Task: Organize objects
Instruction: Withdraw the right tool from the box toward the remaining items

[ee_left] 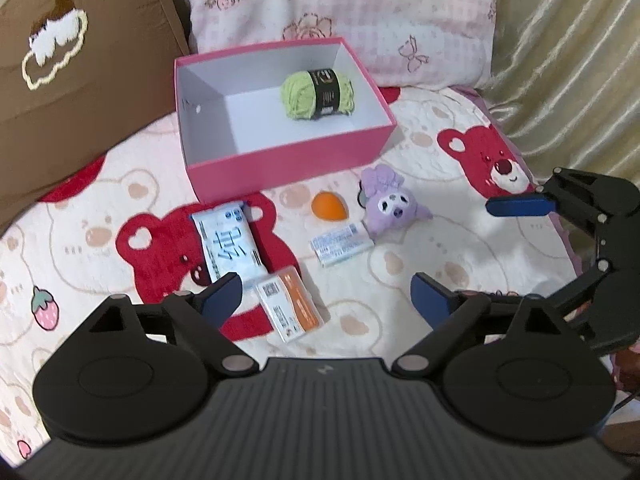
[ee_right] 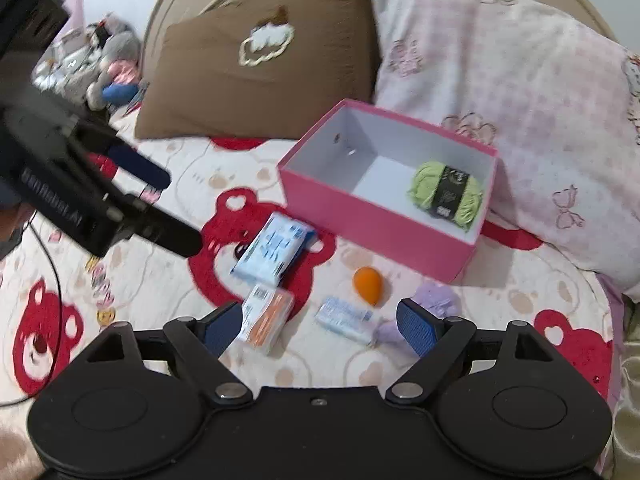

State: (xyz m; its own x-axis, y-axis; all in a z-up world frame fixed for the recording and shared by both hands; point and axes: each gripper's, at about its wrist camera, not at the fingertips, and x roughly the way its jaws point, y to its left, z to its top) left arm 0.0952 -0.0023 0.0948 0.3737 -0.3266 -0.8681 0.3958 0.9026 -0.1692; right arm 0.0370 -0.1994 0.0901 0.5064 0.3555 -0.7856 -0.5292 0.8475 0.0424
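A pink box (ee_left: 288, 156) (ee_right: 380, 224) stands open on the bear-print bedspread, and a green yarn ball (ee_left: 318, 94) (ee_right: 446, 194) lies inside. In front of it lie a blue-white tissue pack (ee_left: 228, 240), an orange-white packet (ee_left: 290, 306), an orange egg-shaped sponge (ee_left: 329, 208), a small white-blue pack (ee_left: 340, 246) and a purple plush (ee_left: 390, 200). My left gripper (ee_left: 326, 300) hangs open above the orange-white packet and holds nothing. My right gripper (ee_right: 320, 330) is open and empty over the small pack (ee_right: 346, 318), with the plush (ee_right: 436, 298) beside its right finger.
A brown pillow (ee_left: 80, 80) and a pink checked pillow (ee_left: 340, 12) lean behind the box. Gold fabric (ee_left: 568, 60) hangs at the right. Soft toys and clutter (ee_right: 100, 68) sit beyond the bed's far left. A black cable (ee_right: 52, 280) trails over the bedspread.
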